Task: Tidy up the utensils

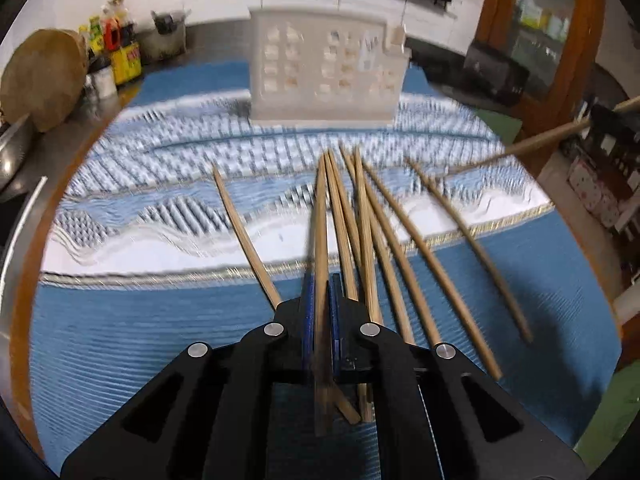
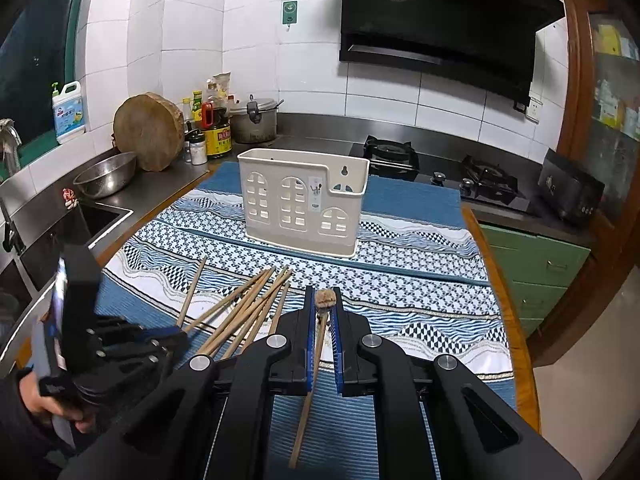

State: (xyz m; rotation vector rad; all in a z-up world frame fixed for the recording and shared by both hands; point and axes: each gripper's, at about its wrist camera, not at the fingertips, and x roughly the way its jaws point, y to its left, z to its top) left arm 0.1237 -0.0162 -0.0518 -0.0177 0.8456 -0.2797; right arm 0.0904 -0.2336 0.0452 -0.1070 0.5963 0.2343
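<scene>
Several wooden chopsticks (image 1: 384, 240) lie in a loose fan on the blue patterned cloth (image 1: 120, 340). My left gripper (image 1: 321, 280) is shut on one chopstick (image 1: 320, 216) that runs forward between its blue pads. The white slotted utensil holder (image 1: 324, 68) stands upright behind the pile. In the right wrist view, my right gripper (image 2: 323, 300) is shut on one chopstick (image 2: 310, 392), seen end-on at the tips, above the cloth (image 2: 400, 280). The holder (image 2: 302, 200) stands ahead of it. The pile (image 2: 244, 312) and my left gripper (image 2: 176, 334) are at lower left.
A round wooden board (image 2: 149, 131), bottles (image 2: 216, 128), a pot (image 2: 254, 120) and a steel bowl (image 2: 106, 178) stand at the back left by the sink (image 2: 96, 216). A gas stove (image 2: 440, 168) is at the back right. The table's wooden edge (image 2: 516, 340) runs along the right.
</scene>
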